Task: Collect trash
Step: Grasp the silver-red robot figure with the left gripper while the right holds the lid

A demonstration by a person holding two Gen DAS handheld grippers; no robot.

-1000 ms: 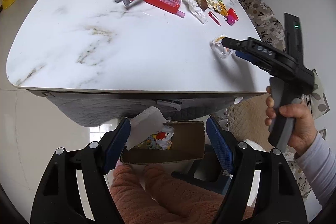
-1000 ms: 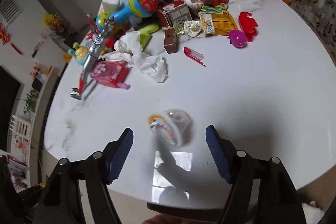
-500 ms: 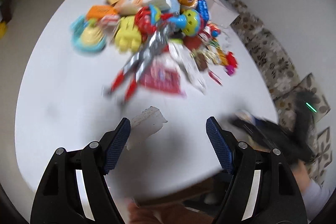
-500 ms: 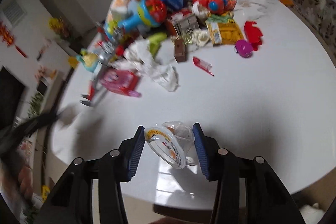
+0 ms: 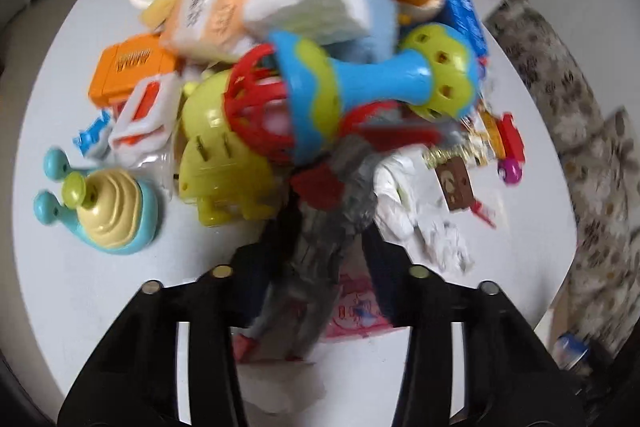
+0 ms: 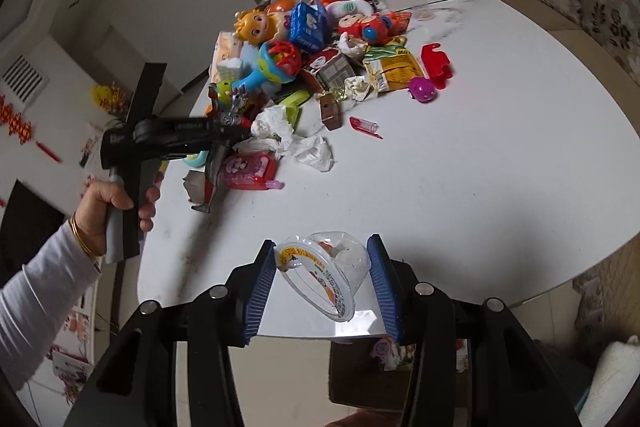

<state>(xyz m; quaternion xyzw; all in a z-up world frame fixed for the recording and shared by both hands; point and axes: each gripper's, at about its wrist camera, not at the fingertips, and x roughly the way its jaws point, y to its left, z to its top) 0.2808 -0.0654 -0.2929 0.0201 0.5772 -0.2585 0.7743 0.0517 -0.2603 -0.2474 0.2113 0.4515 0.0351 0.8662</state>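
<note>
- Left gripper [image 6: 224,131], over the toy heap: fingers blurred, grip state unclear
- Clear plastic cup [image 6: 334,269] with a peeled printed foil lid lies tilted, mouth toward the camera, base pointing away
- Right gripper [image 6: 322,291] pinches it between blue pads [image 6: 262,291]

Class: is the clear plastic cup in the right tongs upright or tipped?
Tipped: the clear plastic cup lies sideways between the right tongs, its peeled lid facing the camera.

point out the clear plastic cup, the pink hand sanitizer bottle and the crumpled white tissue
clear plastic cup [image 6: 340,267]: right wrist view, on its transparent side wall.
pink hand sanitizer bottle [image 6: 246,169]: right wrist view, on its front label.
crumpled white tissue [image 6: 314,153]: right wrist view, on the middle of the wad.
</note>
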